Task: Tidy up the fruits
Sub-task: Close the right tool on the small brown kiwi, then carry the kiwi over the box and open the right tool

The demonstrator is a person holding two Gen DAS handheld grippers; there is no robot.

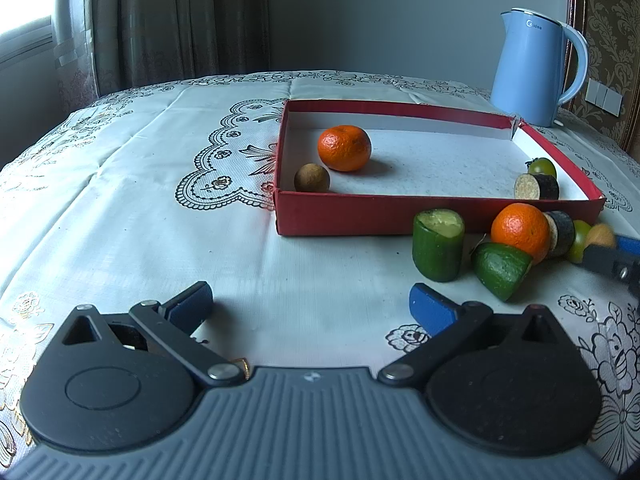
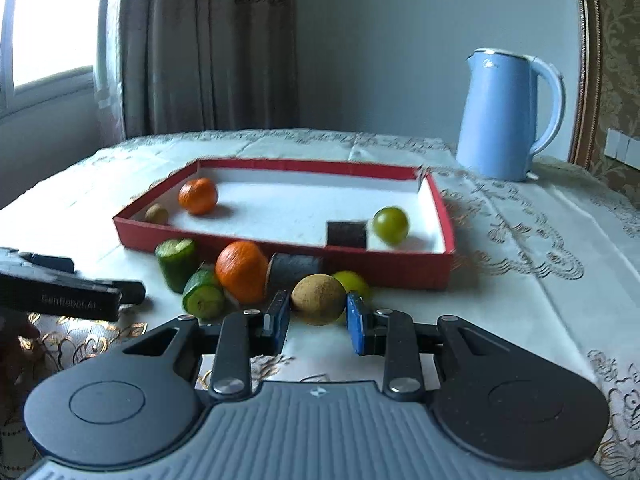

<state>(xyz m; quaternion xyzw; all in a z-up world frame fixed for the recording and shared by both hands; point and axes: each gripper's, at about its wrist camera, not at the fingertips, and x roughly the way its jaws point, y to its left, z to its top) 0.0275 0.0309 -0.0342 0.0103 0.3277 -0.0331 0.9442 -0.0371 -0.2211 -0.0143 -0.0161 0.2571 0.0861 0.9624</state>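
We have the right gripper around the brown round fruit, which sits on the cloth just in front of the red box; its pads flank the fruit, but we cannot tell whether they touch. Our left gripper gapes wide and empty, farther off, so the right seems better placed.

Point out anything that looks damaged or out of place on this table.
The red box has its far right corner split open, the walls gaping apart. Vegetable pieces sit among the fruit: a cucumber chunk outside the box and a dark eggplant slice inside it.
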